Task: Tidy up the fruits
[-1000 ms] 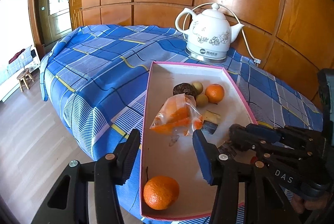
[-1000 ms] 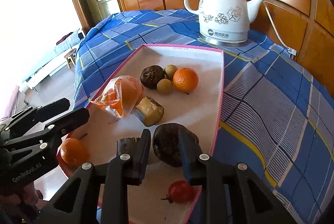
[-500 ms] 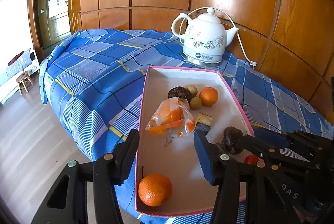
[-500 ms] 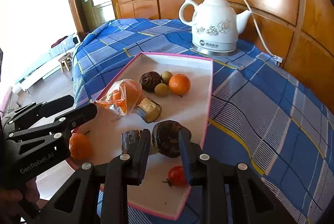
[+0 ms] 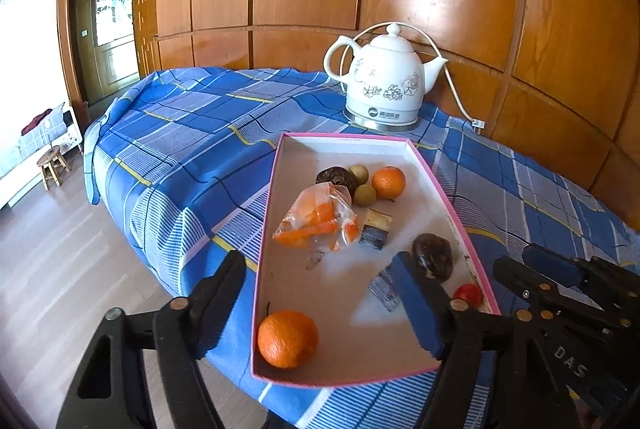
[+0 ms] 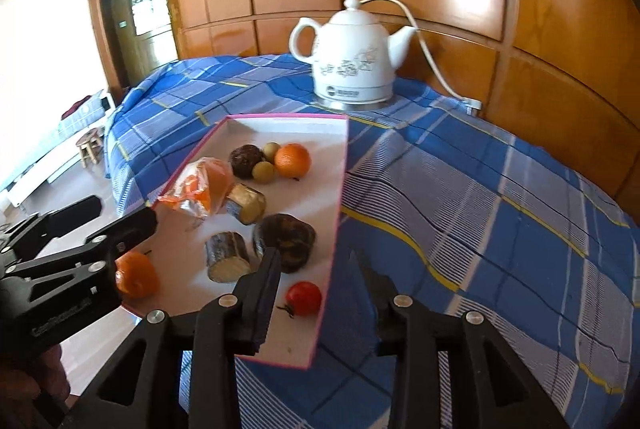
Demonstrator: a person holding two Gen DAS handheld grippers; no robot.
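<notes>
A pink-rimmed tray [image 5: 352,141] holds a near orange [image 5: 287,339], a far orange [image 5: 389,182], a plastic bag of orange pieces [image 5: 320,221], a big dark brown fruit [image 5: 434,255] and a small red fruit [image 5: 467,295]. My left gripper [image 5: 316,281] hovers over the tray's near end, its jaws opening with nothing between the pads. My right gripper [image 6: 316,269] hangs over the tray's near right corner, jaws opening and empty. The dark brown fruit [image 6: 285,237] lies just beyond its left finger, the red fruit [image 6: 304,298] below it.
A white kettle [image 5: 384,85] with a cord stands behind the tray on the blue plaid cloth [image 5: 192,157]. Wooden wall panels rise behind the table. Its left edge drops to a wooden floor with a small stool [image 5: 52,165]. Cut cane pieces [image 6: 228,261] lie in the tray.
Both grippers have drawn back and up from the tray. The right jaws have spread off the dark brown fruit, which stays in the tray. The left jaws stand wider.
</notes>
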